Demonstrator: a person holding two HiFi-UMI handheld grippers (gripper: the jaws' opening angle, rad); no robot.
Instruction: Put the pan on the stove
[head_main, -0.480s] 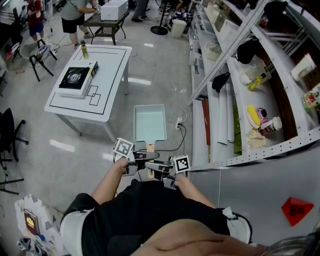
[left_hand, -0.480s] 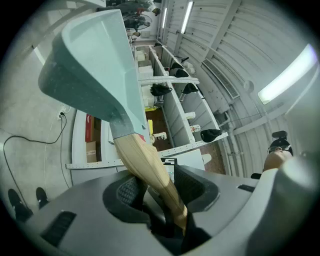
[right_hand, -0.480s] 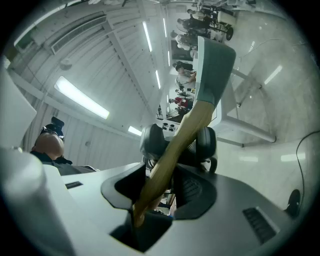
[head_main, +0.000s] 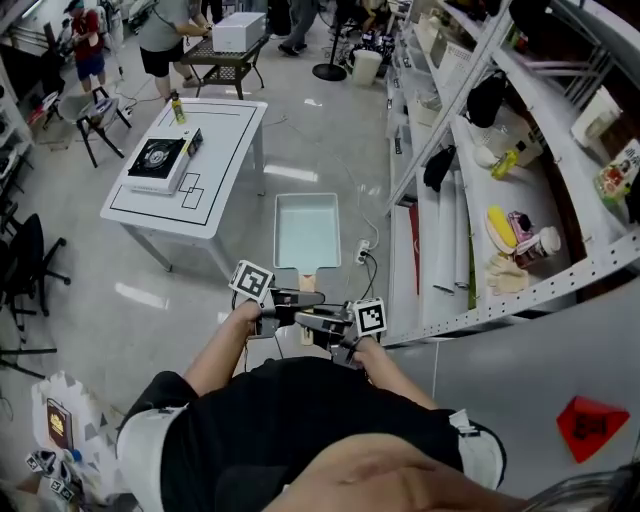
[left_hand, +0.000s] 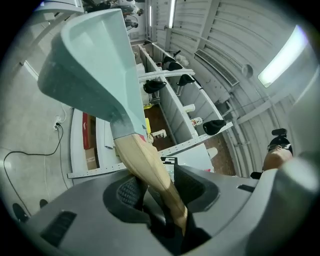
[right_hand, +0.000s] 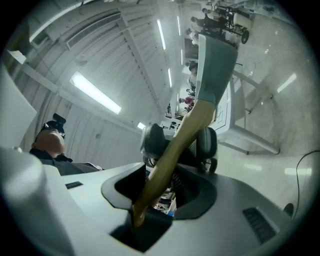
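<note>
A pale green rectangular pan (head_main: 306, 230) with a wooden handle (head_main: 308, 281) hangs level over the floor in front of me. My left gripper (head_main: 291, 298) is shut on the handle from the left, and my right gripper (head_main: 318, 322) is shut on it from the right, nearer my body. In the left gripper view the handle (left_hand: 145, 165) runs up from between that gripper's (left_hand: 156, 186) pads to the pan (left_hand: 95, 65). In the right gripper view the handle (right_hand: 186, 129) rises between that gripper's (right_hand: 172, 186) jaws. The portable stove (head_main: 155, 160) sits on a white table (head_main: 215, 205) ahead at the left.
Long white shelves (head_main: 560, 285) with bottles and packets line the right side. A power strip with a cable (head_main: 362, 250) lies on the floor by the pan. A yellow bottle (head_main: 178, 107) stands at the table's far end. Chairs (head_main: 25, 265) and people stand at the left and back.
The table and stove sit a little nearer and further right in the head view, and the pan has moved slightly forward with both grippers. Neither grip has changed.
</note>
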